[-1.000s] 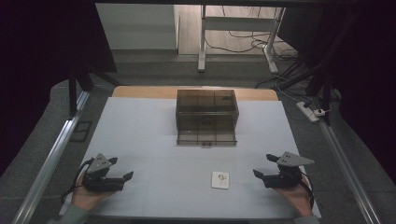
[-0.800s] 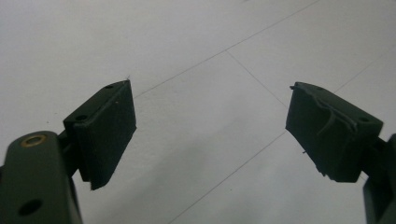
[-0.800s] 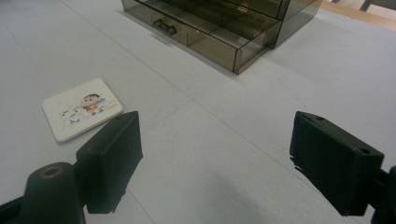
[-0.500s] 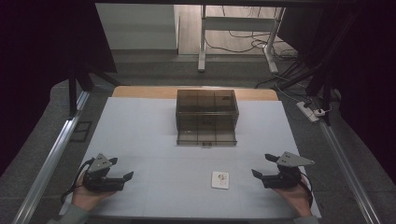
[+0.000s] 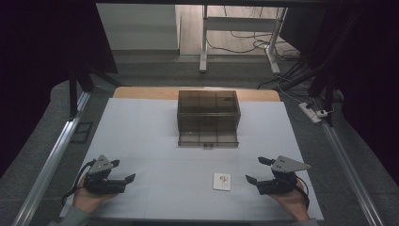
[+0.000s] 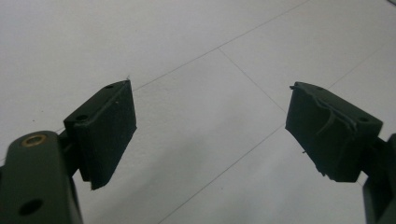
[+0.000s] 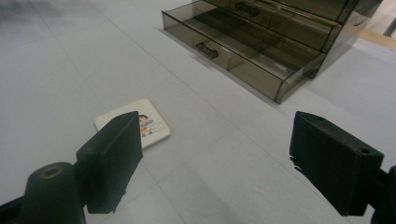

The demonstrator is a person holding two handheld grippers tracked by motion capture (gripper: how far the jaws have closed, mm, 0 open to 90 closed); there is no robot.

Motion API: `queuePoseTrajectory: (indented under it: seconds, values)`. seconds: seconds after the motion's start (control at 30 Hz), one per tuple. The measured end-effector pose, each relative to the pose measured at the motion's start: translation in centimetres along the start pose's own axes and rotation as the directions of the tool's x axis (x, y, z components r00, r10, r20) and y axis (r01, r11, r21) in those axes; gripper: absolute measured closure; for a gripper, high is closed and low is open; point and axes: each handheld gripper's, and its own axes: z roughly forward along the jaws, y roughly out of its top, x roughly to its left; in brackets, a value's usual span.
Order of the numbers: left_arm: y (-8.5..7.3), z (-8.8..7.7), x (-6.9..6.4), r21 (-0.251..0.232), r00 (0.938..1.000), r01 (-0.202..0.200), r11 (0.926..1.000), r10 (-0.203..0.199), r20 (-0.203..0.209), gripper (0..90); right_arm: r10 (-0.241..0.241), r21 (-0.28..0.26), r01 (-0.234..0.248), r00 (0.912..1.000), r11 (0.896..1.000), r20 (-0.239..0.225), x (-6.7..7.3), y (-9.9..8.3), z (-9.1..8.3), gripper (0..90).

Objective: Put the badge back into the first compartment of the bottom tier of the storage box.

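**White card waits between two open hand-held grippers**

Pale grey sheeting covers the desk (image 5: 155,136), and the landmark on it is the smoky translucent plastic drawer box (image 5: 208,117) standing at the middle of the far half. Well to the near left of that box, the left hand-held gripper (image 5: 123,171) rests low over bare sheeting, its jaws released and wide apart with nothing between them; its own view looks down on plain surface with faint seams.

Nearer than the box and slightly to its right lies the small square white card with a little coloured picture (image 5: 222,181), flat on the desk and apart from everything else. In the right gripper view the card (image 7: 140,125) sits just beyond the left-hand jaw.

To the near right of the box, the right hand-held gripper (image 5: 258,170) points toward the card, jaws released and empty. The step in hand looks like a reach for that card. Because it lies flat and thin, a good pick probably means coming in low, tilting the jaws so one pad slips under an edge, and closing gently to avoid skidding it away.

The box's lower drawer (image 7: 243,53) is pulled out toward the person; its divided compartments look empty, though dark plastic makes that uncertain. The upper level is closed, its contents unclear.
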Motion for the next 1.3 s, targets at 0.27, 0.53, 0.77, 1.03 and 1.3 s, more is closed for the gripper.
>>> queuePoseTrajectory:
  seconds: [0.27, 0.53, 0.77, 1.03, 1.3]
  values:
    - [0.0, 0.0, 0.0, 0.002, 1.0000, -0.003, 1.0000, 0.003, 0.007, 15.8, -0.009, 0.007, 0.009, 0.9999, 1.000, -0.012, 0.3, 0.2, 0.3, 17.0]
    - [0.0, 0.0, -0.1, -0.001, 0.9999, -0.001, 1.0000, 0.001, 0.015, 16.3, -0.021, 0.014, 0.022, 0.9995, 1.000, -0.024, 0.8, 0.5, 0.4, 17.0]
    - [0.0, 0.1, -0.1, 0.000, 0.9999, 0.000, 1.0000, 0.000, 0.015, 16.7, -0.038, 0.025, 0.039, 0.9984, 0.999, -0.042, 1.3, 0.8, 0.9, 17.0]
    - [0.0, 0.2, -0.2, 0.003, 0.9998, -0.002, 1.0000, 0.002, 0.019, 16.6, -0.063, 0.051, 0.067, 0.9962, 0.996, -0.061, 1.9, 1.2, 1.6, 17.0]
    - [0.0, 0.3, -0.2, 0.007, 0.9999, -0.006, 1.0000, 0.005, 0.015, 16.5, -0.076, 0.055, 0.080, 0.9941, 0.995, -0.078, 2.4, 1.4, 2.2, 17.0]
